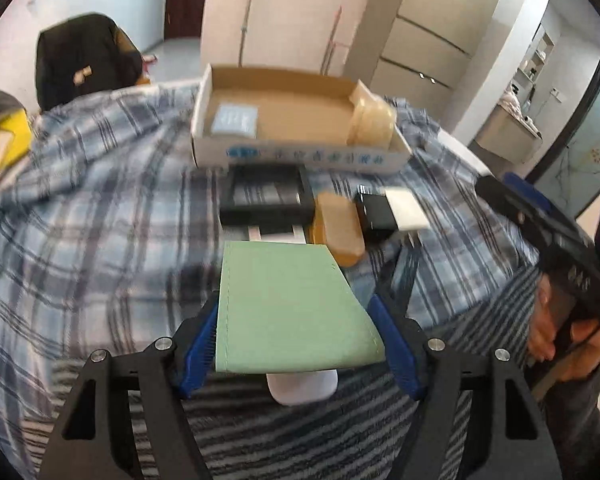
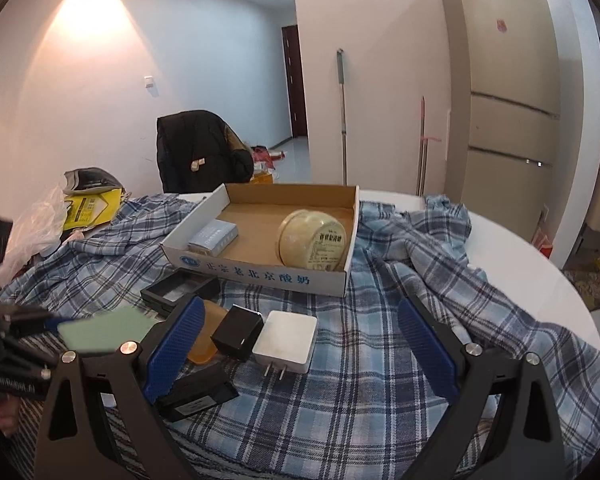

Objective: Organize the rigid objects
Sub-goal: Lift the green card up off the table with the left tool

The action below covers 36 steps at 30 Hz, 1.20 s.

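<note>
The left gripper [image 1: 296, 344] holds a pale green flat box [image 1: 290, 308] between its jaws, the blue pads pressing on its two long sides, the jaws standing fairly wide to take its breadth; the box is lifted clear of the plaid cloth [image 1: 100, 220] that covers the surface. A white rounded piece [image 1: 302, 388] shows just under the near end of the green box, though what it belongs to cannot be told. Beyond the left jaws lie a black open tray [image 1: 266, 196], an amber translucent block [image 1: 338, 228], a black adapter [image 1: 374, 212] and a white charger [image 1: 406, 210], close together on the cloth. Farther ahead stands the open cardboard box [image 1: 300, 156], holding a small pale blue carton [image 1: 236, 120] at its left and a cream round jar [image 1: 372, 122] at its right end. The right gripper [image 2: 300, 344] hangs with its jaws wide apart and nothing between the pads. The white charger sits on the cloth between and just ahead of those jaws, nearer the left pad, its two prongs pointing back toward the camera, with the black adapter touching its left side. A black rectangular block [image 2: 198, 394] lies just below the left pad. The cardboard box is well ahead of the right jaws. A hand [image 1: 560, 340] grips the right gripper's handle at the edge of the left view.
</note>
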Motion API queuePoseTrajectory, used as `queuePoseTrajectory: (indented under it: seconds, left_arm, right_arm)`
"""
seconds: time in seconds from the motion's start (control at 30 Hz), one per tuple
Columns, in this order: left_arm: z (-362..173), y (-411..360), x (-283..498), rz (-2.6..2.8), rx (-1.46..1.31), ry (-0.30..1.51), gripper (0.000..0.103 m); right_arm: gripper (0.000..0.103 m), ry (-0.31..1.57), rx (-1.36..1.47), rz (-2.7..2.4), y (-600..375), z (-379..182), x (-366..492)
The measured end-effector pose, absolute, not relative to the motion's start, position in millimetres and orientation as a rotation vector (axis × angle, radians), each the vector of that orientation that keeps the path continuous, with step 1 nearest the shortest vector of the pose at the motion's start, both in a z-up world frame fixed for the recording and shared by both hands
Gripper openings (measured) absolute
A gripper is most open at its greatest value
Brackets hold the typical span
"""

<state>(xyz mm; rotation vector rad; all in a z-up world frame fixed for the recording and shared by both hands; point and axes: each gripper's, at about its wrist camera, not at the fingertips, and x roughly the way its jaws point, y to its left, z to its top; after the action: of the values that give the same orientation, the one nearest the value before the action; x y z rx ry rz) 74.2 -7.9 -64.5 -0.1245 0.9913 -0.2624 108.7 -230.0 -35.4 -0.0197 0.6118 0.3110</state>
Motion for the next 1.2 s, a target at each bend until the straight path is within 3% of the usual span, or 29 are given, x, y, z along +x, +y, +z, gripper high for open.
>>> queuePoseTrajectory:
  seconds: [0.33, 0.43, 0.93, 1.0, 1.03, 1.2]
  left_arm:
    - [-94, -23, 74, -0.260, -0.036, 1.100, 0.075]
    - [-94, -24, 81, -0.235, -0.060, 1.121, 0.084]
    - [-95, -21, 108, -0.181, -0.133, 1.180, 0.085]
    - [-94, -21, 107, -0.187, -0.137, 1.169, 0.083]
    - [-93, -20, 105, -0.196, -0.143, 1.152, 0.073]
    - [-83, -12, 95, -0.243, -0.177, 1.110, 0.073]
  right_arm:
    - [0.097, 0.632, -0.014, 0.314, -230, -38, 112]
    - [0.097, 0.632, -0.015, 0.316, -230, -39, 112]
    - [0.097, 0.625, -0.033, 0.321, -226, -37, 108]
    - [0.097, 0.625, -0.029, 0.321, -227, -37, 108]
    - [0.097, 0.623, -0.029, 0.320, -228, -36, 108]
    - [0.097, 0.599, -0.021, 0.286, -232, -33, 107]
